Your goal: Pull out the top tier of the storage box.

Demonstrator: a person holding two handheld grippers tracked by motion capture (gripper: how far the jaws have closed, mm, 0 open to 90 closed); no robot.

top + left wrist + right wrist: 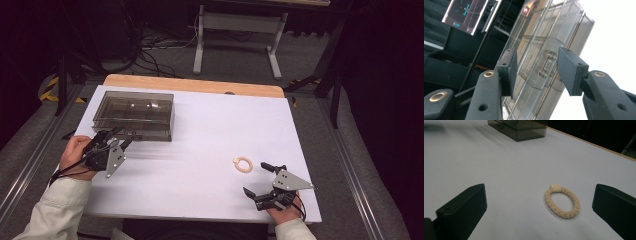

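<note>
I have the smoked plastic box (pixel 134 115) at the desk's (pixel 200 135) far left, its latch (pixel 546 64) framed between my left gripper's (pixel 116 141) parted fingers (pixel 571 71), nothing clamped. Right of the box lies the braided ring (pixel 562 201), between my right gripper's (pixel 254 179) wide-open fingers. I judge the next move is working the latch.

The clear box (pixel 544 62) runs past the frame's edges; its contents stay unreadable.

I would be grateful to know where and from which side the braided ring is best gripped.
Probably across one braided side of the braided ring, away from its small tab, coming down from above with the right tongs. It lies flat on the white table, so one tip could go inside the hole and one outside.
</note>
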